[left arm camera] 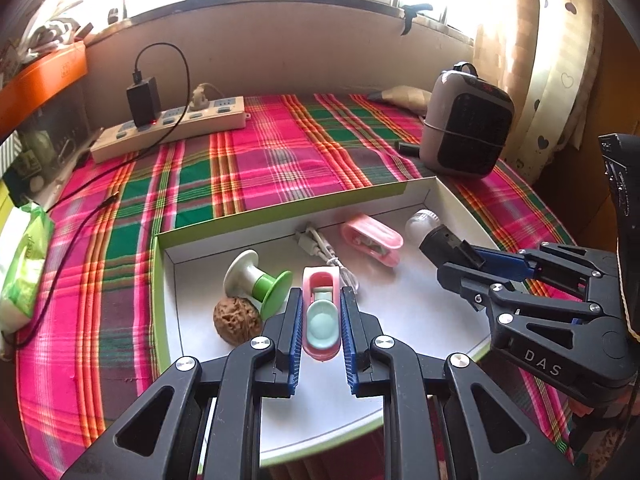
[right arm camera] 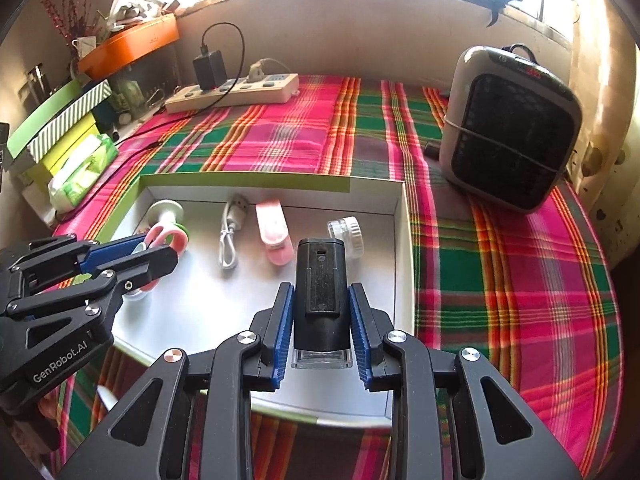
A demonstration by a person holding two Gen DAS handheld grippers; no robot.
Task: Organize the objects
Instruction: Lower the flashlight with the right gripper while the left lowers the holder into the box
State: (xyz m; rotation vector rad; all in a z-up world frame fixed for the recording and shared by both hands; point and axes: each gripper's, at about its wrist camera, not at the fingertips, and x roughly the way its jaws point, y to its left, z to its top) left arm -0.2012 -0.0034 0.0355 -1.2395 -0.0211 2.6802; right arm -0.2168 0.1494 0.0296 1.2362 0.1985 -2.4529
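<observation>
A white tray with green walls (left arm camera: 280,210) lies on the plaid cloth. My left gripper (left arm camera: 320,300) is shut on a pink and teal holder (left arm camera: 320,308) just above the tray floor. My right gripper (right arm camera: 321,300) is shut on a black box-shaped device (right arm camera: 320,288) over the tray's right part; it also shows in the left wrist view (left arm camera: 444,242). In the tray lie a walnut (left arm camera: 237,320), a green and white spool (left arm camera: 256,280), a white cable (left arm camera: 320,246), a pink clip case (left arm camera: 372,238) and a small clear jar (right arm camera: 347,234).
A grey and black heater (right arm camera: 512,128) stands at the back right. A power strip with a black charger (left arm camera: 172,124) lies at the back left. A tissue pack (left arm camera: 24,268) and stacked boxes (right arm camera: 60,120) sit at the left edge.
</observation>
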